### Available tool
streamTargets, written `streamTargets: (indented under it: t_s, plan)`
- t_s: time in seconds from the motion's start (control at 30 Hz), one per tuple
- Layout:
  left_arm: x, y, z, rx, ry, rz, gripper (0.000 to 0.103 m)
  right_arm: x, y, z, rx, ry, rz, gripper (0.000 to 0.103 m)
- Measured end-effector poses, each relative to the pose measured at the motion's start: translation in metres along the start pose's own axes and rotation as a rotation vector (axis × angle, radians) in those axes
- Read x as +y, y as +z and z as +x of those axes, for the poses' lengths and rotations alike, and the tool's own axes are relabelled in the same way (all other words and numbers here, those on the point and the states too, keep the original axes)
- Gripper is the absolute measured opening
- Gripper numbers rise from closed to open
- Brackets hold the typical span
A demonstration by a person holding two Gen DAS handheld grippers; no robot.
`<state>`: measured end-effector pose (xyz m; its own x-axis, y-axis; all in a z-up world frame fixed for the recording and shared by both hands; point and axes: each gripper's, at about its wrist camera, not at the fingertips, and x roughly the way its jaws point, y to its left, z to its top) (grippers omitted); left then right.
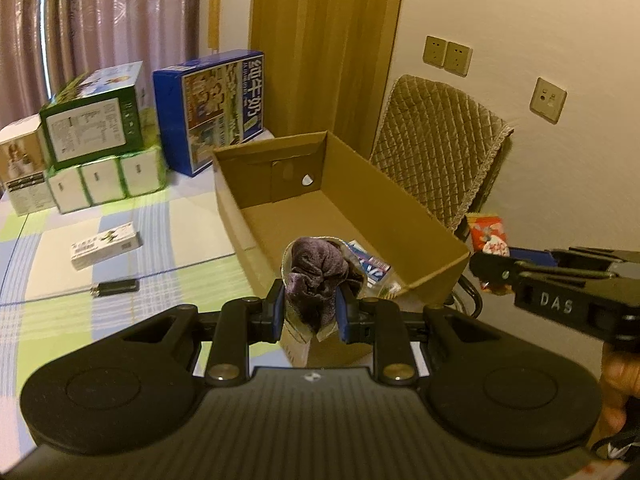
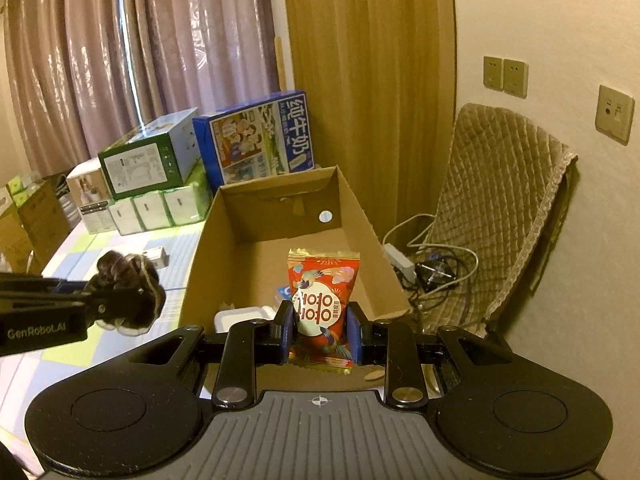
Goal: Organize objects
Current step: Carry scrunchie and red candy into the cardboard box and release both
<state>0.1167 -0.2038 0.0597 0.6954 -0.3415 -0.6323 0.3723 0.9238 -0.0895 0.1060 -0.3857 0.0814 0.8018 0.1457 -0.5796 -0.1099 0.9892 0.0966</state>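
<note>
My left hand-held gripper (image 1: 311, 312) is clamped on a soft, crumpled purple cloth (image 1: 318, 276); my right hand-held gripper (image 2: 322, 330) pinches a glossy red snack packet (image 2: 323, 296). Both hang at the near end of the open cardboard box (image 2: 224, 216) on the checked desk (image 1: 120, 280), cartons (image 1: 208, 108) stacked behind.

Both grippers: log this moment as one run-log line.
left gripper: shut on purple scrunchie | right gripper: shut on red snack packet | both held above cardboard box | release: not yet
</note>
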Motion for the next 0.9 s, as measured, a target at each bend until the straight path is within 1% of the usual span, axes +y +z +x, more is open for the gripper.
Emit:
streamTargets:
  t_s: [0.5, 0.73, 0.8, 0.83, 0.87, 0.9]
  plan:
    - [0.006, 0.048, 0.060, 0.012, -0.024, 0.007, 0.021, -0.017, 0.035, 0.047, 0.008, 0.015, -0.011, 0.025]
    - [0.008, 0.065, 0.089, 0.012, -0.009, 0.030, 0.023, -0.025, 0.044, 0.064, 0.013, 0.005, 0.005, 0.025]
    - [0.007, 0.068, 0.096, 0.006, 0.005, 0.042, 0.026, -0.026, 0.046, 0.068, 0.016, 0.003, 0.010, 0.025]
    - [0.008, 0.069, 0.101, 0.008, 0.003, 0.039, 0.029, -0.027, 0.046, 0.070, 0.018, 0.003, 0.012, 0.025]
    - [0.010, 0.070, 0.106, 0.012, 0.005, 0.032, 0.039, -0.027, 0.047, 0.072, 0.020, 0.004, 0.014, 0.025]
    - [0.012, 0.071, 0.111, 0.021, 0.002, 0.029, 0.045, -0.027, 0.047, 0.074, 0.021, 0.004, 0.015, 0.025]
